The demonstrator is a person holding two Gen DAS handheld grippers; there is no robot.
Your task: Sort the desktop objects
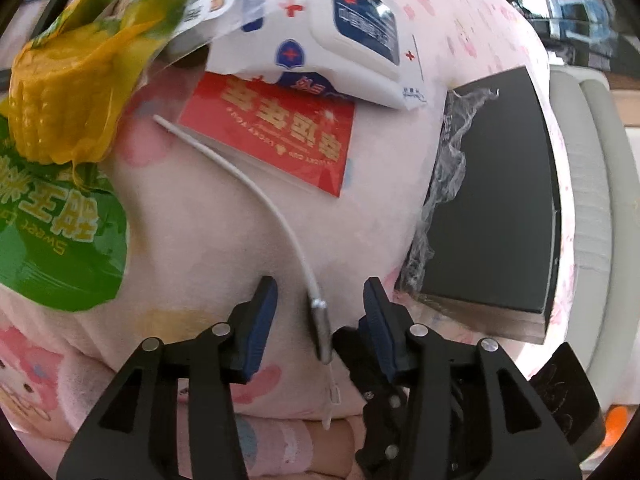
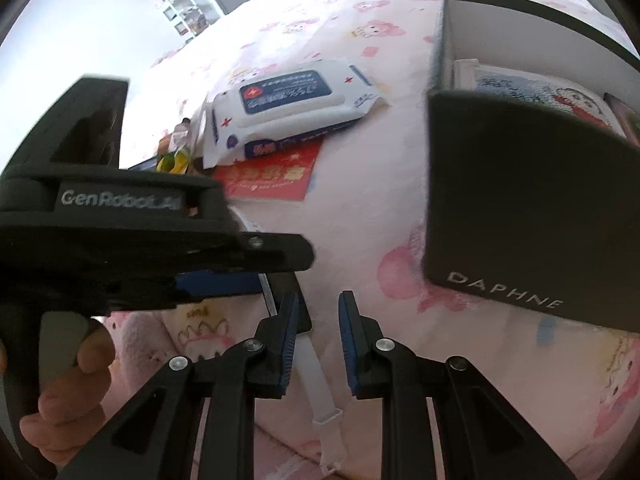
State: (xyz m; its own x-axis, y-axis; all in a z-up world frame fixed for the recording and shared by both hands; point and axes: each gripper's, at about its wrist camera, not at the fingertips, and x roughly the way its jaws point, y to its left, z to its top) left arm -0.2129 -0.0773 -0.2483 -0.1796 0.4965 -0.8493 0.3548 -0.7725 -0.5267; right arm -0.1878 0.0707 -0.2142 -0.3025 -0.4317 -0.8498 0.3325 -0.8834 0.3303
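Observation:
A smartwatch with a white strap lies on the pink cartoon cloth (image 1: 224,248). Its silver case (image 1: 322,330) stands on edge between the blue pads of my left gripper (image 1: 320,284), which is open and touches neither side. The strap (image 1: 256,192) curves away to the upper left. Black fingers (image 1: 352,346) of my right gripper rest against the case's right side. In the right wrist view, my right gripper (image 2: 320,298) has its jaws a narrow gap apart. The watch's dark face (image 2: 304,316) sits at its left fingertip, and the strap (image 2: 314,364) runs beneath the gap, unpinched.
A corn snack packet (image 1: 60,128), a wet wipes pack (image 1: 352,40) and a red card (image 1: 272,136) lie beyond the watch. A black box (image 1: 492,208) with loose plastic wrap sits to the right. A black DAPHNE lid (image 2: 520,220) leans there too. A hand (image 2: 72,380) holds the left gripper.

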